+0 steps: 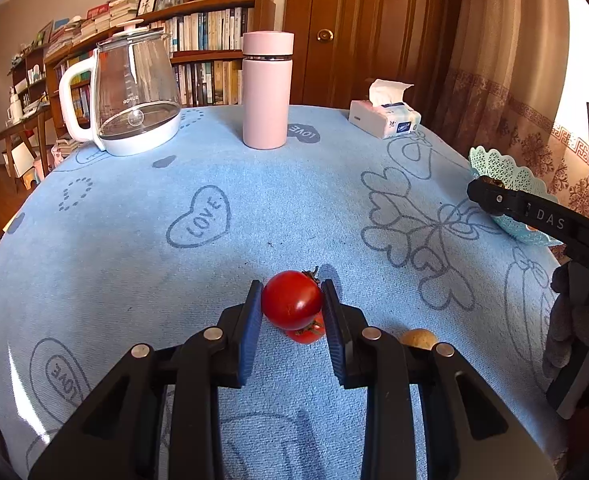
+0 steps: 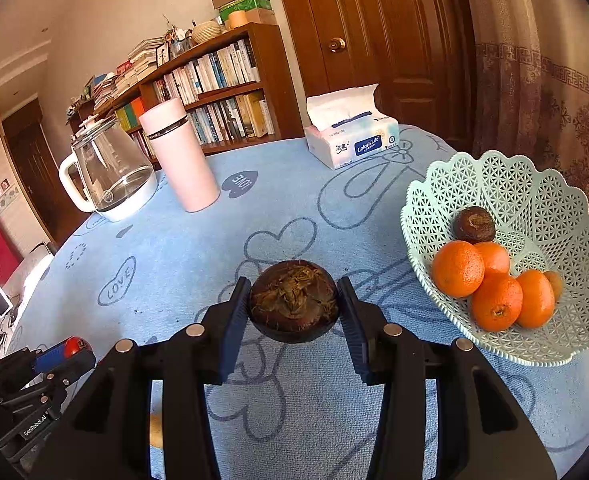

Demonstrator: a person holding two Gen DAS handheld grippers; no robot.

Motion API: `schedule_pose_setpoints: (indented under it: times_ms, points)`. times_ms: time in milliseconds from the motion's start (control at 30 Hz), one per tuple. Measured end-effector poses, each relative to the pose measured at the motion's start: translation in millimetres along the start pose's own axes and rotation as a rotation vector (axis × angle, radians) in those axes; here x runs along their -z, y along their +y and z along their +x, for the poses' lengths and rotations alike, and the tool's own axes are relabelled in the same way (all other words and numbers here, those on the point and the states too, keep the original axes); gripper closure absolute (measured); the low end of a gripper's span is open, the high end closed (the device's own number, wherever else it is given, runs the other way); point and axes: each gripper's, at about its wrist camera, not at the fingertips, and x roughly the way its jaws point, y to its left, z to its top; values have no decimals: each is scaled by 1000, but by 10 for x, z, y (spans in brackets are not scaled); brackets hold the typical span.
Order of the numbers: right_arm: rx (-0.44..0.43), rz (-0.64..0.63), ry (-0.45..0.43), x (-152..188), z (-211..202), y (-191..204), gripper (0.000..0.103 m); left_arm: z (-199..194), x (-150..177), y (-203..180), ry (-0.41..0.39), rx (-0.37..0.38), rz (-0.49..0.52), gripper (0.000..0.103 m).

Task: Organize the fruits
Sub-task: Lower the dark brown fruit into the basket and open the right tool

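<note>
My left gripper (image 1: 292,285) is shut on a red tomato (image 1: 292,299), held just above the blue tablecloth (image 1: 254,184). A second tomato (image 1: 306,333) lies under it on the cloth. A small tan fruit (image 1: 418,338) sits behind the gripper's right finger. My right gripper (image 2: 293,280) is shut on a dark brown round fruit (image 2: 294,300), lifted off the cloth to the left of the mint lattice basket (image 2: 534,184). In the basket lie several oranges (image 2: 458,268) and another dark brown fruit (image 2: 474,224). The left gripper (image 2: 66,354) and its tomato also show at the lower left of the right wrist view.
At the back of the table stand a glass kettle (image 1: 130,92), a pink flask (image 1: 266,92) and a tissue box (image 1: 384,118). The basket (image 1: 506,176) is at the table's right edge. Behind the table are a bookshelf, a wooden door and a curtain.
</note>
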Motion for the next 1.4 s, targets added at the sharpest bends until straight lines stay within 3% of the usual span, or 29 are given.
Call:
schedule_pose_setpoints:
  times_ms: [567,1033,1400]
  points:
    - [76,119,-108,-85,-352,-461,58,-25,42,-126,-5,-17,42,73]
    - [202,319,-161,3,-777,-1475,58,-2,79,-269,12,-13,72,73]
    - [225,319,-144,55,-699,-1537,57,23,89,-337,28,-5,82,73]
